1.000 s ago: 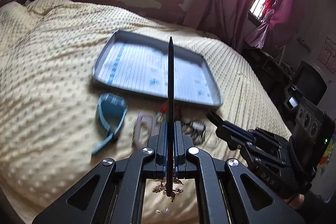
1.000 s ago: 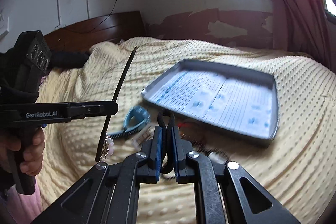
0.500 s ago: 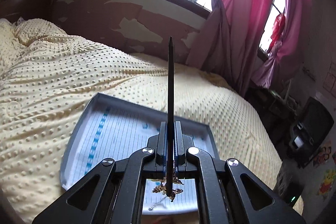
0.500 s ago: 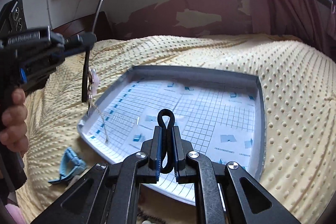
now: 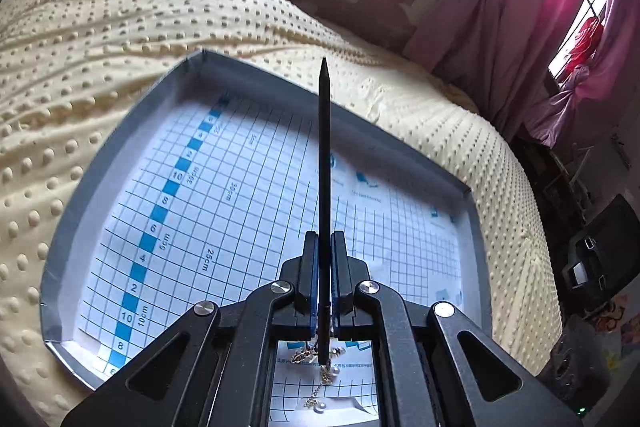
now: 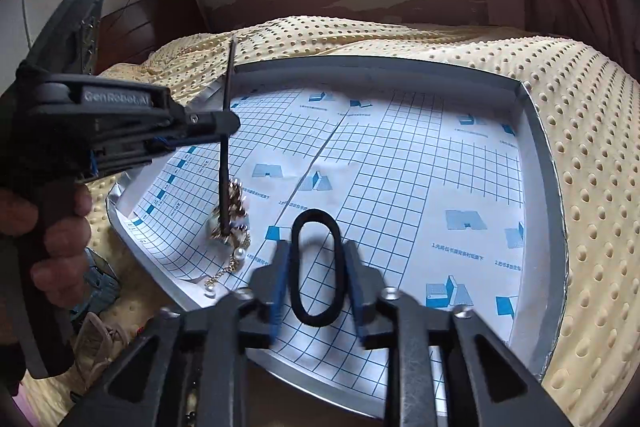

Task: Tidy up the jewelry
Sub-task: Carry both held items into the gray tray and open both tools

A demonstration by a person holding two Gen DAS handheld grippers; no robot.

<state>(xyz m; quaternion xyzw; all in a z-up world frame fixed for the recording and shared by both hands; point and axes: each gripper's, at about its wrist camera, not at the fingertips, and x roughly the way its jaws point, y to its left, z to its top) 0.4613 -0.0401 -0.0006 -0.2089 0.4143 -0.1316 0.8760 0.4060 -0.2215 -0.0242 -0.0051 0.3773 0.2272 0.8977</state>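
Observation:
A grey tray (image 5: pixel 120 131) lined with blue grid paper lies on the bed. My left gripper (image 5: pixel 325 239) is shut on a black hair stick (image 5: pixel 324 155) that points upward. The stick's gold and pearl ornament (image 5: pixel 320 359) hangs below the jaws. In the right wrist view the left gripper (image 6: pixel 228 121) holds the hair stick (image 6: pixel 225 163) upright over the tray's (image 6: pixel 536 147) left part, and the ornament (image 6: pixel 232 219) touches the paper. My right gripper (image 6: pixel 316 247) is open over the tray's near edge, with a black hair tie (image 6: pixel 298 291) looped between its spread fingers.
A yellow dotted bedspread (image 5: pixel 80 39) surrounds the tray. Left of the tray lie a blue watch strap (image 6: pixel 96 279) and a beige strap (image 6: pixel 96 343). A person's hand (image 6: pixel 60 227) grips the left tool. Pink curtains (image 5: pixel 540 7) hang at the far right.
Both grippers moved forward over the tray. The left one lowered the ornament onto the grid paper. The right gripper's fingers, shut on the hair tie before, have spread apart.

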